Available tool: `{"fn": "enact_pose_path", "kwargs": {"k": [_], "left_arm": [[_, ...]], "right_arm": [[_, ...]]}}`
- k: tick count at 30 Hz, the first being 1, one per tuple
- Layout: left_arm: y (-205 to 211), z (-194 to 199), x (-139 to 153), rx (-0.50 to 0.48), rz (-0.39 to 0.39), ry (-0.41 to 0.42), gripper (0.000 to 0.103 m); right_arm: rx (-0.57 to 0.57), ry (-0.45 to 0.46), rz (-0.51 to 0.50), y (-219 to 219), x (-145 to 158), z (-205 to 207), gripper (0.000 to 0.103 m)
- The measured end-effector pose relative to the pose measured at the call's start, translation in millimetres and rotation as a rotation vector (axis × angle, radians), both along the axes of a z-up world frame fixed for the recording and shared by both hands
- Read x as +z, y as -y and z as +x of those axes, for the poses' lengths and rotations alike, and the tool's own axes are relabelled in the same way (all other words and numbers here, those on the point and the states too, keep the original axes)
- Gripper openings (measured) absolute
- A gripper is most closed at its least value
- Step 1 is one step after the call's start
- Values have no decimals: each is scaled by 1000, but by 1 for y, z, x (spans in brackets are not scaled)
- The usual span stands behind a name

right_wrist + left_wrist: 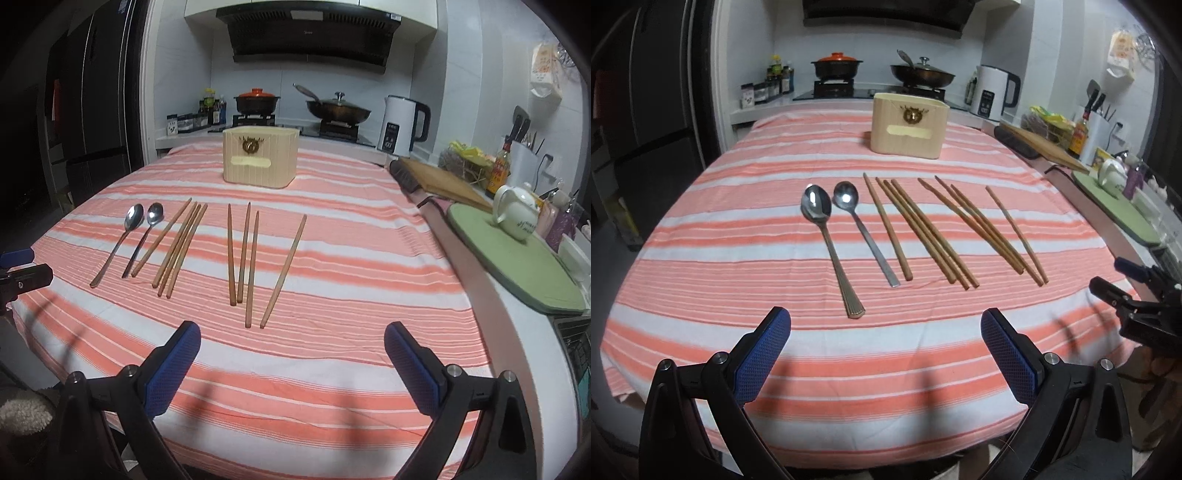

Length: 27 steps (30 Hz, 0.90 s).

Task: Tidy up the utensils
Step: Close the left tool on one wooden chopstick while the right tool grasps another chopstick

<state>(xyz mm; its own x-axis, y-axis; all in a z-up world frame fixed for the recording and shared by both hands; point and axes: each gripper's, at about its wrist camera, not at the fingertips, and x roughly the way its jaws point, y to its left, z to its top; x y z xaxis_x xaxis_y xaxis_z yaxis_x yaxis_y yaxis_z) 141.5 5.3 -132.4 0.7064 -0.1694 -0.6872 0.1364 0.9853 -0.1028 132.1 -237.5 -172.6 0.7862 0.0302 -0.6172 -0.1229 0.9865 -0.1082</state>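
On the striped cloth (701,236) lie spoons (827,236) and chopsticks (925,232) (seemingly eight); both grippers (885,334) (291,343) gape empty.

Glossy metal spoons (827,236), matt wooden chopsticks (925,232), striped cloth (701,258)

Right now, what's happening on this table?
Nothing is being handled yet. The left gripper and right gripper both hang open above the near edge of the striped tablecloth. Two spoons and eight wooden chopsticks lie in a row, untouched. The cream utensil holder stands beyond them, toward the stove.
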Motion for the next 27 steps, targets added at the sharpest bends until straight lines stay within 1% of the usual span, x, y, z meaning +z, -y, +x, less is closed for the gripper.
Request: {"fn": "enact_pose_path", "kwargs": {"k": [1, 3, 4, 5, 6, 7, 9, 12, 14, 16, 18, 20, 25, 27], "left_arm": [[0, 4, -2, 2, 1, -9, 102], [0, 9, -7, 6, 5, -21, 102], [0, 12, -9, 9, 5, -26, 102], [1, 14, -11, 11, 7, -32, 102], [1, 15, -12, 13, 9, -37, 102], [2, 17, -14, 13, 9, -42, 102], [3, 20, -17, 12, 12, -50, 102], [7, 24, -21, 5, 20, -58, 102], [9, 28, -23, -1, 22, -65, 102], [11, 32, -26, -6, 23, -74, 102], [11, 36, -29, -7, 24, -82, 102], [10, 40, -29, -3, 18, -84, 102], [14, 53, -28, -18, -3, -66, 100], [21, 60, -29, -39, 2, -64, 90]], "right_arm": [[3, -24, -3, -1, -6, 8, 82], [9, -67, 12, -1, -16, 21, 67], [16, -87, 29, 0, -21, 27, 64], [17, -108, 36, -1, -26, 33, 59], [15, -125, 34, -3, -31, 38, 53], [12, -142, 30, -4, -35, 42, 49], [8, -176, 38, -3, -42, 49, 37], [6, -196, 38, -4, -46, 56, 35], [13, -196, 45, -4, -46, 59, 30], [15, -195, 28, -7, -46, 63, 26], [1, -190, 8, -7, -46, 67, 13], [-38, -187, -5, -2, -45, 70, 7], [-94, -182, -13, 12, -45, 70, 7], [-99, -180, -4, 14, -45, 70, 7]]}}
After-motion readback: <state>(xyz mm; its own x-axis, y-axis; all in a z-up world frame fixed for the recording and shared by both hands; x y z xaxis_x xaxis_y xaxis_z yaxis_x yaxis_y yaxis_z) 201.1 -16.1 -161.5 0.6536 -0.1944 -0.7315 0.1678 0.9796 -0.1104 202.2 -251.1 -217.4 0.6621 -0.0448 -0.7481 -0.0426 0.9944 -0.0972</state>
